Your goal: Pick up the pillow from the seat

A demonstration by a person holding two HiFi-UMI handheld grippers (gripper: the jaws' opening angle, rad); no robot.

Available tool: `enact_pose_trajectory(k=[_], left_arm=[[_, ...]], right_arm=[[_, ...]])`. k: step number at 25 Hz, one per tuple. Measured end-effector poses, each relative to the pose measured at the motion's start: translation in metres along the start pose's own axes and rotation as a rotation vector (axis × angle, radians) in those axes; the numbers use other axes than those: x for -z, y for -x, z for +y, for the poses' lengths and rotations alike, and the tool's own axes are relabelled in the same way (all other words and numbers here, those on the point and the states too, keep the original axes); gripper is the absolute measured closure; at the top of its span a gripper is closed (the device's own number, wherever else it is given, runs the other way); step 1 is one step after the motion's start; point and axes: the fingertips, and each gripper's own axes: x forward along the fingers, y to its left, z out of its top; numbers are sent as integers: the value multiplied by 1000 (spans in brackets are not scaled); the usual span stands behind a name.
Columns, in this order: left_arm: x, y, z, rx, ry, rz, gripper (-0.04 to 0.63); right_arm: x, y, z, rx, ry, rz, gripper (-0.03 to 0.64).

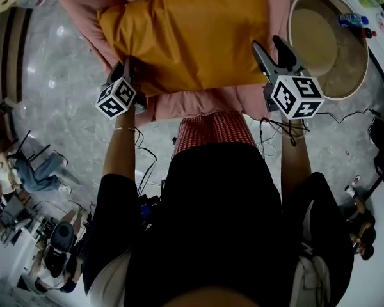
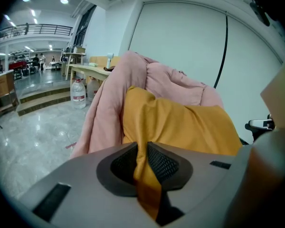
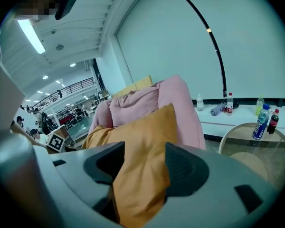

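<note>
A mustard-orange pillow [image 1: 185,34] lies on a pink padded seat [image 1: 198,101]. My left gripper [image 1: 129,66] is at the pillow's near left corner. In the left gripper view, the left gripper [image 2: 145,158] is shut on a fold of the pillow [image 2: 180,122], with the fabric pinched between the pads. My right gripper [image 1: 269,45] is at the pillow's near right corner. In the right gripper view, the right gripper [image 3: 145,163] stands open with its jaws wide, and the corner of the pillow [image 3: 137,141] lies loosely between them.
A round wooden side table [image 1: 355,75] stands right of the seat, with bottles [image 1: 352,19] on a ledge behind it. Cables [image 1: 269,139] lie on the glossy floor by the person's feet. A large water jug [image 2: 78,93] stands far left. People sit at the lower left [image 1: 32,171].
</note>
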Motion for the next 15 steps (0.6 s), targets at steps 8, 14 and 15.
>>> enact_pose_trajectory(k=[8,14,15], left_arm=[[1,1,-1,-35,23,-13,529],[1,3,2,-56,40,-19,531],[1,3,2,-58,42,-19,531]], right_arm=[[13,-16,-19,10,7,59,351],[23,-31,-29,4,7,103,347],[25,-33,-32,6,8,112,347]])
